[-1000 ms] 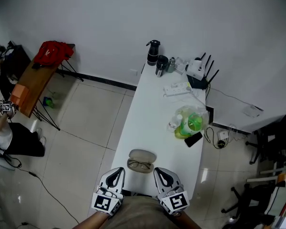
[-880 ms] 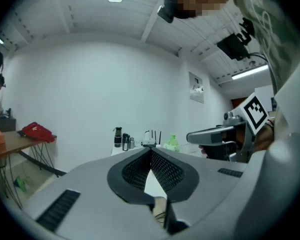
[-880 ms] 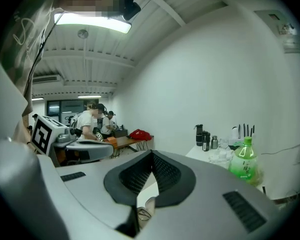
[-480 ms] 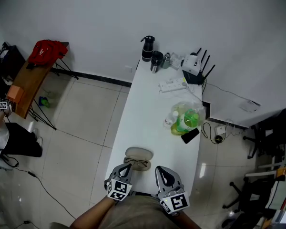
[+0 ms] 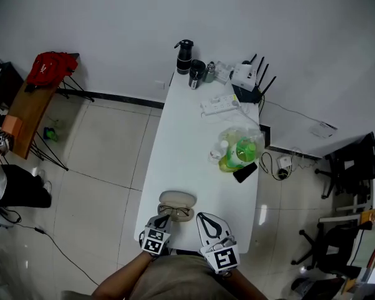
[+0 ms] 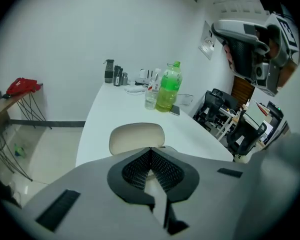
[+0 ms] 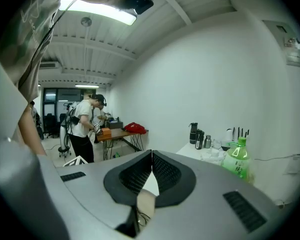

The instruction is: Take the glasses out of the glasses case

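A beige glasses case [image 5: 177,198] lies shut near the front end of the white table [image 5: 187,142]. Dark-framed glasses [image 5: 175,212] lie on the table just in front of the case. My left gripper [image 5: 165,219] is shut with nothing in it, and its tip is right at the glasses' left side. In the left gripper view the case [image 6: 136,136] shows just beyond the closed jaws of the left gripper [image 6: 150,149]. My right gripper [image 5: 202,217] is also shut and empty, a little right of the glasses; in the right gripper view the right gripper [image 7: 151,154] points up across the room.
Further along the table are a green bottle [image 5: 240,150] in a plastic bag, a black phone [image 5: 241,172], a power strip [image 5: 216,104], a router [image 5: 244,79] and a black flask [image 5: 184,56]. A wooden side table [image 5: 26,111] with a red bag stands at the left.
My left gripper has moved forward and right, from the table's front edge up to the glasses. The right gripper has barely moved. The head view has shifted slightly.
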A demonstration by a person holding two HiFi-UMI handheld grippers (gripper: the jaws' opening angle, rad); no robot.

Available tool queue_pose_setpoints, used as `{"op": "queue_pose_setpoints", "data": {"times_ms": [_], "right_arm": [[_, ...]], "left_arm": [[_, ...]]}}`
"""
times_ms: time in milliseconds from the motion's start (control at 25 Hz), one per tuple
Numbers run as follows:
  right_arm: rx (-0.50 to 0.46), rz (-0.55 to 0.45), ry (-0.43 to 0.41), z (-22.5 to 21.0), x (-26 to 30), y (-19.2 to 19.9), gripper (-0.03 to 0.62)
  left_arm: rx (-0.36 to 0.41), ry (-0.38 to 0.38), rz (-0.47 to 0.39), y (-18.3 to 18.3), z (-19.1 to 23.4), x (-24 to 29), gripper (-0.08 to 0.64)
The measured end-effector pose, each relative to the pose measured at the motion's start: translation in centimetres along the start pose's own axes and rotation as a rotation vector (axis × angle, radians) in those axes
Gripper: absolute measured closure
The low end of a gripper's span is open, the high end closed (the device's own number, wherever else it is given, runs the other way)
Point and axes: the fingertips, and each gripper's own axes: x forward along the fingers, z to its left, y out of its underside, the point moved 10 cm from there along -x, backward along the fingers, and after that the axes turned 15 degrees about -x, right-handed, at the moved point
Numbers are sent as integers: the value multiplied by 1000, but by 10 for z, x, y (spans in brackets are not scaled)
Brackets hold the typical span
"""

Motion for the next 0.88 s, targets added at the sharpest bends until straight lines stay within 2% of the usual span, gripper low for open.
{"op": "queue_pose_setpoints", "data": {"times_ms": [200,280,360,440,600,680,760,880], "right_arm": [[17,56,-65,2,17,14,580],[23,62,-80,3,20,15,580],[19,66,-92,4,21,15,580],[20,63,-89,5,20,16,580],[53,52,-66,7,15,20,580],[69,54,-50,7,13,21,580],[82,66,-36,6,11,23,580],[101,58,-27,2,8,26,580]], "left_arm": [[-23,36,-45,2,-3,-6,555],[-13,31,-33,3,-3,-6,555],[32,20,-3,2,-2,-4,555],[125,22,22,-3,-3,0,555],[297,52,20,-22,-5,9,555],[329,49,49,-27,-2,15,554],[320,40,71,-31,4,19,554],[334,38,104,-38,9,25,503]]}}
